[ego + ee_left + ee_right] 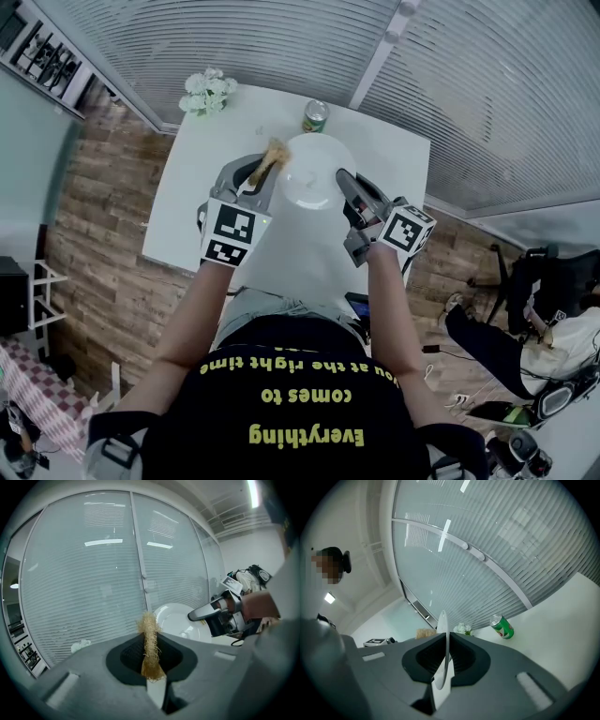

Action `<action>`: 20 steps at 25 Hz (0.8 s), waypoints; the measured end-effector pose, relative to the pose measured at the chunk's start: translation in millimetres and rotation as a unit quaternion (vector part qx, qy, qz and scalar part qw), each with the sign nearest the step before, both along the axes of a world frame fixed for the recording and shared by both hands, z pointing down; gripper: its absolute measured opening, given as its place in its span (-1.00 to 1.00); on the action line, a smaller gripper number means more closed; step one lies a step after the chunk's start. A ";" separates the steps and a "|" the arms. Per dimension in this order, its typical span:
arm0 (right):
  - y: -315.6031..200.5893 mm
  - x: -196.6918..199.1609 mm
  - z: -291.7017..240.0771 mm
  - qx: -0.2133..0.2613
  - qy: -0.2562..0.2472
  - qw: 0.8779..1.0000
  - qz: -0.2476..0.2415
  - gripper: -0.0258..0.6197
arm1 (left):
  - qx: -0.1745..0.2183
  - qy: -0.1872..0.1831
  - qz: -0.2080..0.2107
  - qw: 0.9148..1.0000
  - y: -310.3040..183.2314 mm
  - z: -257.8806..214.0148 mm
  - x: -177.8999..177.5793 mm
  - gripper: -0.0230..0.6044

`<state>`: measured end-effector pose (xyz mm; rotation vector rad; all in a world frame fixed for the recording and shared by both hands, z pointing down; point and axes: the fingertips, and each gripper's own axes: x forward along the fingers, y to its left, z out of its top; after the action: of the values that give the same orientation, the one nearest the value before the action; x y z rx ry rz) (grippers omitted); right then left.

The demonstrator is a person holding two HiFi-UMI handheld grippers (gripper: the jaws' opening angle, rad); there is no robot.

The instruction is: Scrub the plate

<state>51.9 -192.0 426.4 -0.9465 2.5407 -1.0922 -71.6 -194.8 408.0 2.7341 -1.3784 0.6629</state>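
Well, closest in, the person's two arms reach forward over the white counter (202, 178), with a claw in each hand. The left claw (255, 176), at about 9 o'clock of the plate, is closed most of the way on a tan, fibrous scrubber (271, 154). Its own view shows the wad pinched between the jaws and sticking out past their tips. The right claw (343, 180), at about 3 o'clock, is closed almost fully on the rim of the white plate (309, 173). As far as I can judge, it holds the plate off the counter with its face turned toward the left claw. In the right gripper view the plate runs edge-on straight between the jaws. The scrubber's free end lies at the plate's rim at about 10 o'clock, touching it or just short of it; I cannot tell which. By my reading the setup is done, since both things are in hand and brought together, and the scrubbing is at most begun at that rim. The plate's face shows no dirt, foam or water, so how much has been covered cannot be read. The middle and the 3 to 6 o'clock side look left to do. Farther off, a green can (316, 116) stands at 12 o'clock near the counter's far edge, and white flowers (208, 92) sit at 10 o'clock on its far corner.
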 end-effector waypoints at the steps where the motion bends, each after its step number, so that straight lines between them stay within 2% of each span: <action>1: -0.2 -0.3 -0.5 0.001 -0.003 1.000 0.002 -0.85 | -0.001 0.000 0.003 1.000 1.2 0.7 2.1 -0.80; 20: 3.4 -17.3 1.1 -0.001 0.002 1.000 -0.001 -0.85 | -0.020 0.011 0.063 0.998 19.1 7.0 51.4 -0.80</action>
<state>34.6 -188.6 427.5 -0.9473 2.5450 -1.0955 -20.2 -175.7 415.0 2.8062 -1.1846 0.6561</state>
